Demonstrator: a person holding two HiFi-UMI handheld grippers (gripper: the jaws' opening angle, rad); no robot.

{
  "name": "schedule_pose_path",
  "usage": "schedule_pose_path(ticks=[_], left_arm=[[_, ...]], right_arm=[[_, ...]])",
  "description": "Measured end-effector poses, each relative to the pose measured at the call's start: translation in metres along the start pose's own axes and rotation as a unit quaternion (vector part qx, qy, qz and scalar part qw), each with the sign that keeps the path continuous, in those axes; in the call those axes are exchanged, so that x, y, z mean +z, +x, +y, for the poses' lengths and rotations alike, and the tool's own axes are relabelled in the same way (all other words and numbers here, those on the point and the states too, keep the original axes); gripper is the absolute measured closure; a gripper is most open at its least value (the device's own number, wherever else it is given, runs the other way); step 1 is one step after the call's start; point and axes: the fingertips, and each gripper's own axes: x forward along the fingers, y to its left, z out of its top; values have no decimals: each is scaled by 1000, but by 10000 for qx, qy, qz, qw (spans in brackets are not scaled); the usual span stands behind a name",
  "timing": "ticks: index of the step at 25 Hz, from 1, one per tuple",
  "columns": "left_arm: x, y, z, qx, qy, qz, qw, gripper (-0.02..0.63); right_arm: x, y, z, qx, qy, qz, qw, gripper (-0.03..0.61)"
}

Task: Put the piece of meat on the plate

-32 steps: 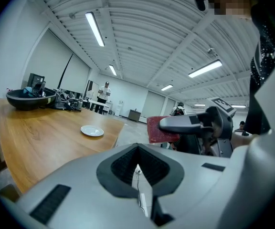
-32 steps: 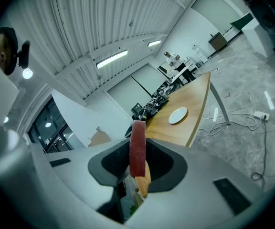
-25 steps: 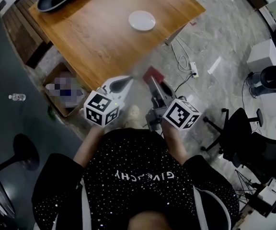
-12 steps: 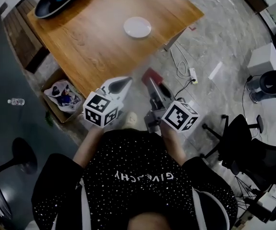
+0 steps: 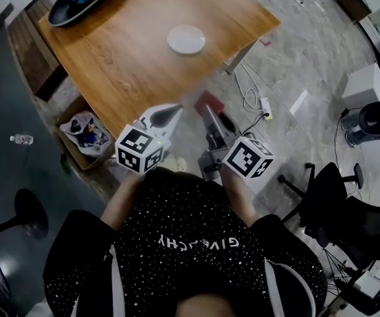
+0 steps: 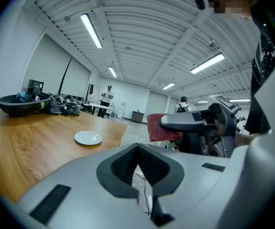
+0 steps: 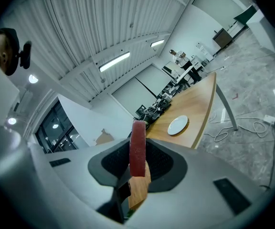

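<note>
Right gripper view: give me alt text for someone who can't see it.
The right gripper holds a red piece of meat between its jaws, edge-on to the camera. Beyond it, a white plate sits empty on a wooden table, with cables lying on the grey floor to the right.

Open office hall: swivel chair (image 5: 338, 203), strip lights (image 6: 91, 30)

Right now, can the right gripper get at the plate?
Probably not yet: the right gripper, shut on the meat, hangs over the floor off the table edge, and the plate lies well in. Nothing stands between them, though.
</note>
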Motion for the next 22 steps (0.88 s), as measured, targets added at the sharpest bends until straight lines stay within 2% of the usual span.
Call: schedule_pose_path(ticks=[11,22], left_arm=[[-2,-11,-4,125,-14,24,9999,606],[3,9,11,112,-111,1,9999,606]], right_arm=[[-6,-9,8,67,89,6,9999,483],[2,14,2,104,138,107,9998,483]])
